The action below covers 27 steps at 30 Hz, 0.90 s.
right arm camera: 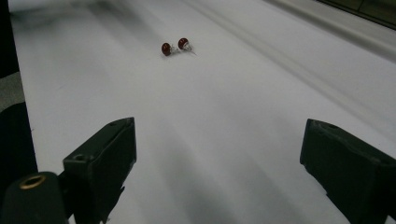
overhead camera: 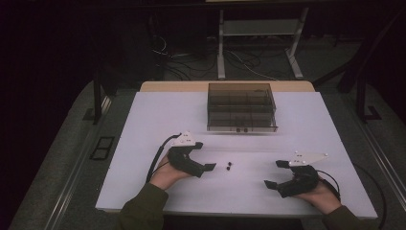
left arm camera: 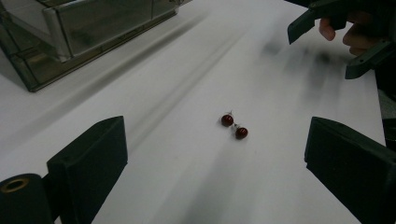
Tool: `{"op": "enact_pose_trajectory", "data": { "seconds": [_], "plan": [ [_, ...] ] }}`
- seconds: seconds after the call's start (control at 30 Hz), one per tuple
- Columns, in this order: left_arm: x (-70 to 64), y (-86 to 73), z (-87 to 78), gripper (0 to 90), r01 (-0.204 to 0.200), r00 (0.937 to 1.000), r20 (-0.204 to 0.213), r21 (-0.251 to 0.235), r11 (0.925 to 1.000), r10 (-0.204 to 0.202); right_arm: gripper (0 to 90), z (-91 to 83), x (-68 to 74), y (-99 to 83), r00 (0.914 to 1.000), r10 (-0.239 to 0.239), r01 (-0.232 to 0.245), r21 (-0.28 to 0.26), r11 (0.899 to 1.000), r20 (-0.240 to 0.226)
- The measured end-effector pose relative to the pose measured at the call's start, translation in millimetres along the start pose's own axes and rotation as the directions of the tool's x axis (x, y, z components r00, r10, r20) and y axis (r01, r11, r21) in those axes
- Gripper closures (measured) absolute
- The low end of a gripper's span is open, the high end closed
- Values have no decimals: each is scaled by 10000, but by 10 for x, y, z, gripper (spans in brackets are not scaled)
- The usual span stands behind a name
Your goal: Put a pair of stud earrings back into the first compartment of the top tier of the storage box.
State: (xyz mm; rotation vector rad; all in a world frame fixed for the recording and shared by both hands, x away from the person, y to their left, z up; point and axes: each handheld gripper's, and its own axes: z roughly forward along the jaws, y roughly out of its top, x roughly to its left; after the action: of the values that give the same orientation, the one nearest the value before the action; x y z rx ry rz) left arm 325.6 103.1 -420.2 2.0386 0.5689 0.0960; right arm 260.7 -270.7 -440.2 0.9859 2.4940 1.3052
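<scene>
While earrings (overhead camera: 230, 166) lie between, left gripper (overhead camera: 205, 155), right gripper (overhead camera: 276, 174) fingers wide, empty.

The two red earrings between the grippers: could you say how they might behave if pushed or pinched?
The red earrings have round bead heads, so a nudge would probably roll them. They look tiny against the open left gripper, so likely light and easily slipping from a pinch.
</scene>
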Motion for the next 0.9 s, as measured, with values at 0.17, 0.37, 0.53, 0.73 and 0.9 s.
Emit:
{"op": "enact_pose_trajectory", "data": {
  "seconds": [0.17,0.37,0.53,0.73,0.9],
  "plan": [
    [-8,39,84,67,-55,9999,126,19,10000,54,101,1,-5,0,10000,3,-3,8,10000,-3],
    [-14,83,178,71,-99,9997,238,113,9999,96,101,-1,-4,-2,10000,22,-22,21,10000,6],
    [-16,125,244,124,-214,9991,381,87,9997,211,101,0,-4,-3,10000,36,-36,20,10000,10],
    [-24,163,325,139,-257,9986,458,111,9996,252,101,-1,-3,-5,10000,41,-41,25,10000,7],
    [-7,199,390,178,-341,9979,563,109,9994,335,101,4,-6,-5,10000,50,-50,29,10000,20]
  ]
}}
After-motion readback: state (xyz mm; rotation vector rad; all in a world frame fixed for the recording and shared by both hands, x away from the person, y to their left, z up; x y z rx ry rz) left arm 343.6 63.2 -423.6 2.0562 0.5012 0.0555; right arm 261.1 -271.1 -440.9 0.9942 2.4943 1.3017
